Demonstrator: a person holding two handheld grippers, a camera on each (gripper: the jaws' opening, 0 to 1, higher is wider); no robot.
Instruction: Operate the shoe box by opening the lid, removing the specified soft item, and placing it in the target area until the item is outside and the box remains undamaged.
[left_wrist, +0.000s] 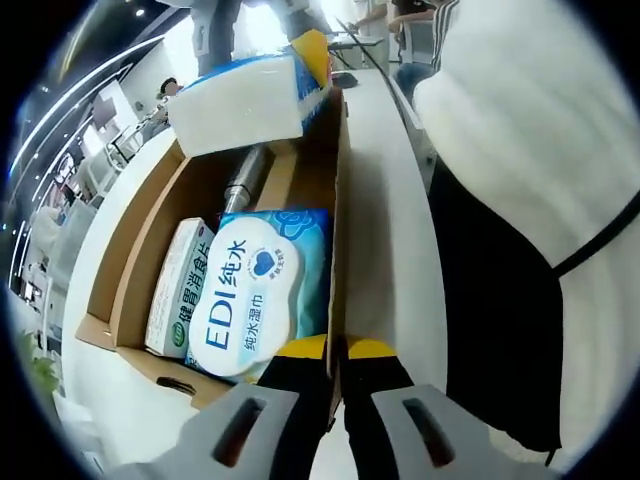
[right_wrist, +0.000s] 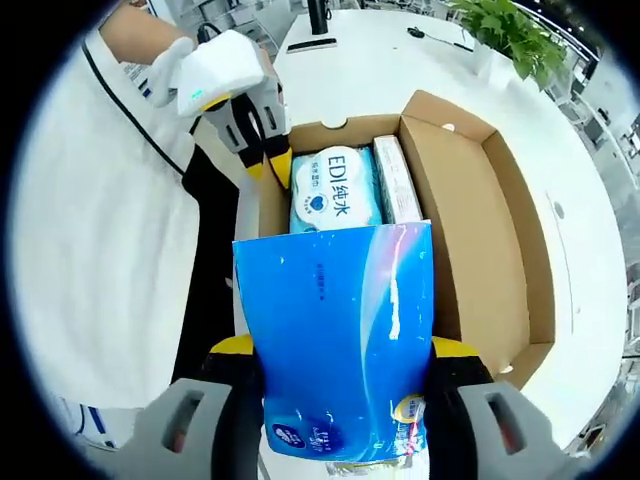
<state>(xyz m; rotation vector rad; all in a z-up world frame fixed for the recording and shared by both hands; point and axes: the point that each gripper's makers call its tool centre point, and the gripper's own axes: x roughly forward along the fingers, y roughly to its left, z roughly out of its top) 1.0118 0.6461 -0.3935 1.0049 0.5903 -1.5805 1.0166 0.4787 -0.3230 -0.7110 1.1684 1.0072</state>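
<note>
An open cardboard shoe box (left_wrist: 128, 270) (right_wrist: 505, 230) lies on a white table. My left gripper (left_wrist: 337, 350) is shut on the box's near side wall, and it also appears in the right gripper view (right_wrist: 263, 160), pinching that wall. My right gripper (right_wrist: 343, 347) is shut on a soft blue tissue pack (right_wrist: 335, 320), holding it over the box. In the left gripper view that pack (left_wrist: 245, 100) hangs above the far end. Inside lie an EDI wet-wipes pack (left_wrist: 255, 290) (right_wrist: 335, 190), a green-and-white carton (left_wrist: 180, 290) (right_wrist: 395, 180) and a metal cylinder (left_wrist: 245, 178).
A person in a white and black top (left_wrist: 540, 150) (right_wrist: 100, 230) stands close beside the box. The white table (right_wrist: 400, 60) stretches beyond it, with a green plant (right_wrist: 510, 30) and a black stand (right_wrist: 317, 25) at its far end.
</note>
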